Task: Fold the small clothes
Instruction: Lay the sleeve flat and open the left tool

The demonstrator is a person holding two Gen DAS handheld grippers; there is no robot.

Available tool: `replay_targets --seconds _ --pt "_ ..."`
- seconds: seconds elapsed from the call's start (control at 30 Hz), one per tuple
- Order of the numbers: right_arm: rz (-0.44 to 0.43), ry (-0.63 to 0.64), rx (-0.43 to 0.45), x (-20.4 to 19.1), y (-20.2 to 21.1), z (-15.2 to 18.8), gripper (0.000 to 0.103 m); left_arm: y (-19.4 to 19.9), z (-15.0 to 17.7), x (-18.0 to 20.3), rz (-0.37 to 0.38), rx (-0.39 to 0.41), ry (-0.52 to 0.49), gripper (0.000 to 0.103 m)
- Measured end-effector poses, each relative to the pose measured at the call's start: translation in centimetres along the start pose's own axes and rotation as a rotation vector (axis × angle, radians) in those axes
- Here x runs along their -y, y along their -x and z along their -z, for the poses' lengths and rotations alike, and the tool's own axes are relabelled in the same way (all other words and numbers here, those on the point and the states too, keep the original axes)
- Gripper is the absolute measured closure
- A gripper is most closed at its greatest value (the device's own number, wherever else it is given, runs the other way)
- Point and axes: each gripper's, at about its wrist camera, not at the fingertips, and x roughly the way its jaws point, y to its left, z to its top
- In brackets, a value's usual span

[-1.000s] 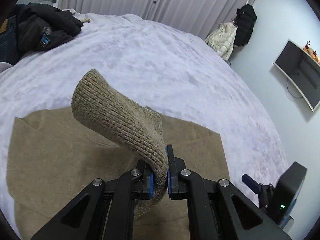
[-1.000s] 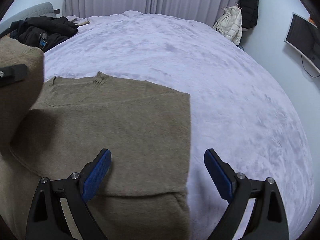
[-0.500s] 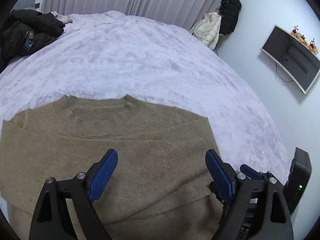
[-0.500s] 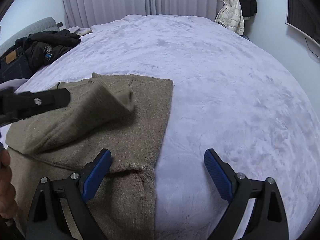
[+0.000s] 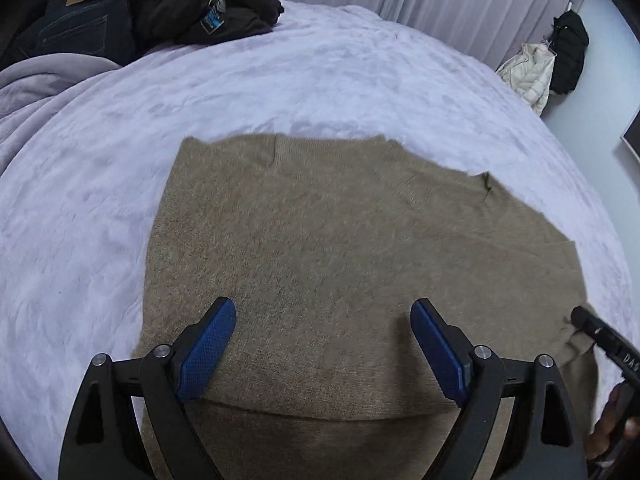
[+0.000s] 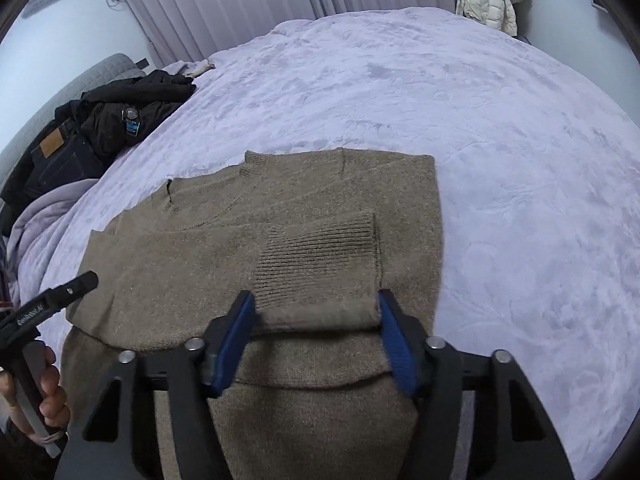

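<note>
A tan knit sweater [image 5: 340, 248] lies flat on the lavender bed [image 5: 280, 80], collar away from me. In the right wrist view the sweater [image 6: 192, 264] has a sleeve folded across its body, with the ribbed cuff [image 6: 320, 252] lying on top. My left gripper [image 5: 322, 344] is open and empty, low over the sweater's body. My right gripper [image 6: 316, 332] is open, its blue pads [image 6: 236, 332] either side of the ribbed cuff's near edge, not closed on it. The left gripper's tip [image 6: 72, 290] shows at the left of the right wrist view.
A pile of black jackets and dark jeans [image 5: 132, 12] lies at the far left of the bed, also seen in the right wrist view [image 6: 100, 128]. A grey blanket [image 5: 44, 84] is bunched at the left. Coats [image 5: 548, 64] hang by the curtains; a screen is on the right wall.
The left gripper let go of the sleeve cuff it held a second ago and opened; the sleeve now lies folded across the sweater. The right gripper moved in around the cuff.
</note>
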Motion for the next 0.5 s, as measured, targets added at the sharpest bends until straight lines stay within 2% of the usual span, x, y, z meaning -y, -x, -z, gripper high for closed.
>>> replay_targets --seconds 0.03,0.1,0.13,0.17,0.23,0.27,0.33,0.43,0.5 --pt "0.027 0.008 -0.009 -0.3 -0.3 -0.2 0.053 -0.1 0.3 0.4 -0.022 0.01 -0.026 0.013" --pt "0.057 0.016 -0.005 -0.6 -0.2 -0.6 0.075 -0.1 0.4 1.5 -0.068 0.017 -0.076 0.013" --pt "0.039 0.006 0.002 -0.5 0.2 -0.9 0.096 0.3 0.3 1.9 -0.051 0.021 -0.086 0.013" --pt "0.019 -0.013 0.005 -0.2 0.6 -1.1 0.096 0.9 0.2 2.3 -0.009 0.033 -0.088 0.013" --pt "0.035 -0.028 0.054 0.1 1.7 -1.4 0.096 1.4 0.1 2.7 0.012 0.051 -0.09 0.013" --pt "0.06 -0.017 0.074 0.1 2.0 -1.4 0.096 1.2 0.2 3.0 0.001 0.045 -0.099 0.013" --pt "0.1 -0.006 0.057 0.2 1.2 -1.4 0.096 -0.6 0.5 3.6 -0.027 -0.013 -0.128 0.013" --pt "0.096 -0.008 -0.009 0.8 -0.7 -1.2 0.094 -1.1 1.1 4.5 -0.087 0.008 -0.177 0.01" --pt "0.092 -0.032 0.0 1.4 -0.4 -1.0 0.088 -0.1 0.8 4.5 -0.067 0.011 -0.168 0.01"
